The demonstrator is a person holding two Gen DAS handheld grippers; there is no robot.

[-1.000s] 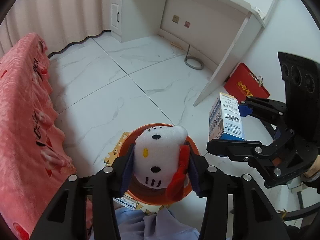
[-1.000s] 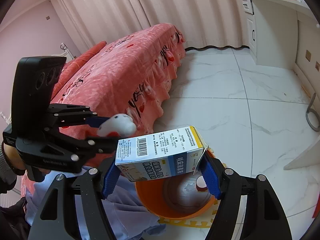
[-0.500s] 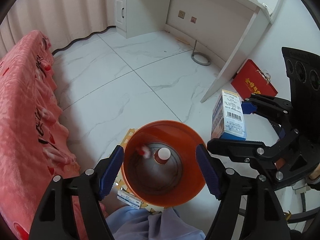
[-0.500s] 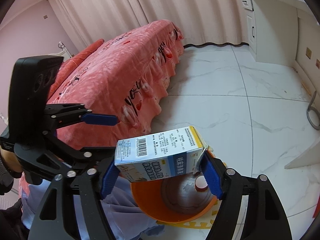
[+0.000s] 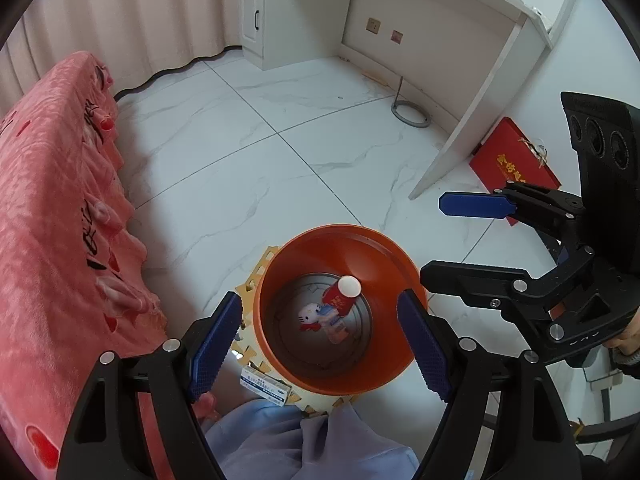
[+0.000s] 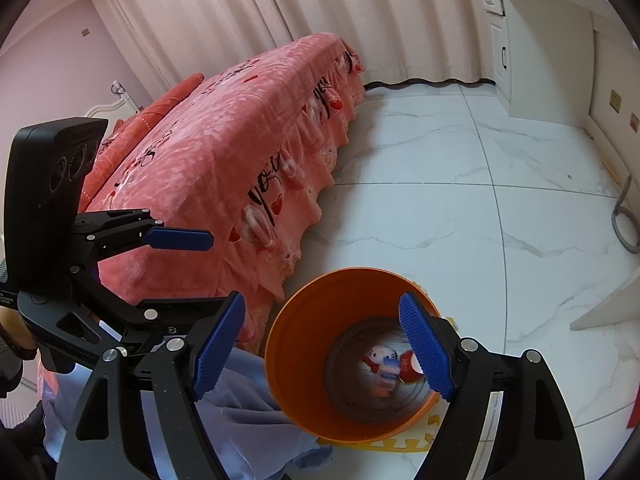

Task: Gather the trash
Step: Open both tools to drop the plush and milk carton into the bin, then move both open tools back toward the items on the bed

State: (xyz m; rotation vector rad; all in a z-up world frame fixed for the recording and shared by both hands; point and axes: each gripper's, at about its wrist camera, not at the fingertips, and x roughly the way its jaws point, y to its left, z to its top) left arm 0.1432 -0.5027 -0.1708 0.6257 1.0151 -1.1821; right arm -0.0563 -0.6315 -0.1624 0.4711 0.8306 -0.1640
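An orange bin [image 5: 316, 376] stands on the floor beside the bed; it also shows in the right wrist view [image 6: 304, 360]. Inside lie a white plush toy [image 5: 309, 317], a red bottle with a white cap [image 5: 343, 294] and the blue-and-white carton [image 5: 334, 322]; the plush [image 6: 382, 354] and carton [image 6: 387, 378] show in the right wrist view too. My left gripper [image 5: 320, 344] is open and empty above the bin. My right gripper [image 6: 324, 350] is open and empty above the bin; it also shows at the right of the left wrist view [image 5: 444, 236].
A pink bed [image 6: 224, 168] lies left of the bin. A white desk [image 5: 460, 40] and a red box [image 5: 514, 166] stand to the right. A small box [image 5: 264, 386] and yellow foam mat pieces [image 5: 256, 268] lie by the bin, next to a blue cloth [image 5: 280, 436].
My left gripper opened and the plush toy fell into the bin. Then my right gripper opened and the carton dropped into the bin too.
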